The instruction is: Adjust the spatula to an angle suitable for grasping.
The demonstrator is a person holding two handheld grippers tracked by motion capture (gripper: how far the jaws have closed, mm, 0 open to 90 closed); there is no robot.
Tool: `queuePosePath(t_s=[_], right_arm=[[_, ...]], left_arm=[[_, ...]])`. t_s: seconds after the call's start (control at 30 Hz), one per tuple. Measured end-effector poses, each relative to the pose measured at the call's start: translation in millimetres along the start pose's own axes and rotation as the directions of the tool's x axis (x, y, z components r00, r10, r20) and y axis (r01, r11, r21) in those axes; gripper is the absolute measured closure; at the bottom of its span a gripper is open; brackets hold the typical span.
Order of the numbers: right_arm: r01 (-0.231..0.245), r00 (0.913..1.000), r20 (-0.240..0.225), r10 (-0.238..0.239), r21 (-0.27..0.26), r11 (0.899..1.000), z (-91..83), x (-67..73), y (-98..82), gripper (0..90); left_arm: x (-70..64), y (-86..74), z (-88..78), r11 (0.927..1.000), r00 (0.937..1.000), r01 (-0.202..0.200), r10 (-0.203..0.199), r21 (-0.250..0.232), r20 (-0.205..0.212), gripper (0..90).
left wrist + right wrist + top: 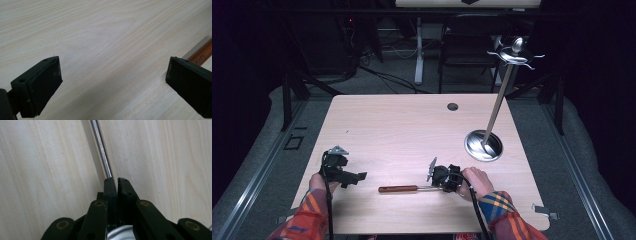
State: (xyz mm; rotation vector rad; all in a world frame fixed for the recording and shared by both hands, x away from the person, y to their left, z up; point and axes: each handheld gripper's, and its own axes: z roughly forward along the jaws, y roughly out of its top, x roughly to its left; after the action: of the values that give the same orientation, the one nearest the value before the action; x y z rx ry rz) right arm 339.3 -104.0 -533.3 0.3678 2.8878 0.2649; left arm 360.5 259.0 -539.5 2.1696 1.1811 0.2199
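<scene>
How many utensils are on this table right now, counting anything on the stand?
1. A wooden-handled utensil lies flat near the table's front edge, its metal shaft clamped in the right gripper; its working end is hidden there. The metal stand at the right rear has nothing on its hooks.

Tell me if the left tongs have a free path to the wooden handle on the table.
Probably yes. The left tongs stand open, and bare table lies between them and the wooden handle. The right tongs grip the metal shaft, away from it.
</scene>
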Motion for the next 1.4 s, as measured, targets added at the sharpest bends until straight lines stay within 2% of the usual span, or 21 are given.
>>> queuePosePath(t_s=[0.1, 0.2, 0.4, 0.57, 0.67, 0.9, 1.0, 1.03, 1.1, 1.13, 1.23, 1.27, 1.33, 1.4], right_arm=[[-0.025, 0.9996, 0.012, 0.024, 0.017, 1.000, -1.1, -1.3, -4.2, 84.8], [-0.044, 0.9989, 0.013, 0.044, 0.015, 0.999, -0.4, -3.3, -9.7, 77.5], [-0.027, 0.9996, 0.002, 0.027, 0.016, 1.000, 2.7, -1.8, -4.0, 72.0], [0.001, 1.0000, 0.002, -0.001, 0.036, 0.999, 11.2, 1.9, 5.7, 78.2], [-0.008, 0.9999, 0.007, 0.008, 0.043, 0.999, 10.7, 2.1, 5.1, 79.3], [-0.062, 0.9976, 0.035, 0.060, 0.076, 0.995, 9.5, -3.2, -3.1, 82.8], [-0.099, 0.9946, 0.038, 0.096, 0.084, 0.992, 9.0, -6.4, -7.7, 83.2], [-0.128, 0.9914, 0.042, 0.124, 0.096, 0.987, 8.6, -8.8, -10.9, 83.1], [-0.136, 0.9902, 0.043, 0.133, 0.102, 0.985, 8.3, -9.3, -11.8, 83.2], [-0.163, 0.9862, 0.050, 0.158, 0.108, 0.981, 7.9, -11.1, -14.9, 83.3], [-0.179, 0.9832, 0.055, 0.174, 0.116, 0.977, 7.5, -12.6, -18.0, 83.4], [-0.204, 0.9785, 0.056, 0.199, 0.125, 0.971, 6.6, -14.3, -21.2, 83.4], [-0.207, 0.9779, 0.054, 0.202, 0.123, 0.971, 6.7, -15.6, -22.7, 83.4], [-0.247, 0.9687, 0.059, 0.241, 0.135, 0.960, 5.6, -19.0, -29.9, 83.3]], left_arm=[[-0.3, 0.0, 0.0, 1.0000, 1.0000, -0.001, 0.001, 0.002, 0.002, 0.2], [-1.0, 0.0, -0.1, 1.0000, 1.0000, 0.001, -0.001, 0.000, 0.002, 0.2], [-0.6, -0.1, 1.6, 0.9999, 1.0000, -0.005, 0.005, 0.009, 0.008, 0.2], [-0.3, -0.3, 1.7, 0.9999, 0.9999, -0.006, 0.006, 0.010, 0.009, 0.2], [-0.3, -0.6, 1.2, 0.9999, 1.0000, -0.004, 0.004, 0.012, 0.007, 0.2], [-1.5, -0.2, 0.7, 0.9999, 1.0000, -0.007, 0.007, 0.008, 0.006, 0.2], [-1.4, -0.4, 0.7, 1.0000, 1.0000, -0.003, 0.003, 0.008, 0.005, 0.2], [-1.6, -0.5, 0.7, 1.0000, 1.0000, 0.000, 0.000, 0.007, 0.005, 0.2], [-1.6, -0.6, 0.5, 1.0000, 1.0000, 0.000, 0.000, 0.008, 0.004, 0.2], [-1.5, -0.6, 0.8, 0.9999, 1.0000, -0.002, 0.002, 0.011, 0.006, 0.2], [-1.9, -0.6, 1.6, 0.9997, 0.9999, -0.010, 0.010, 0.022, 0.010, 0.3], [-2.3, -0.6, 1.9, 0.9997, 0.9999, -0.009, 0.009, 0.024, 0.011, 0.3], [-2.4, -0.5, 1.8, 0.9997, 0.9999, -0.011, 0.010, 0.022, 0.010, 0.3], [-2.4, -0.7, 1.5, 0.9997, 0.9999, -0.010, 0.010, 0.021, 0.011, 0.3]])
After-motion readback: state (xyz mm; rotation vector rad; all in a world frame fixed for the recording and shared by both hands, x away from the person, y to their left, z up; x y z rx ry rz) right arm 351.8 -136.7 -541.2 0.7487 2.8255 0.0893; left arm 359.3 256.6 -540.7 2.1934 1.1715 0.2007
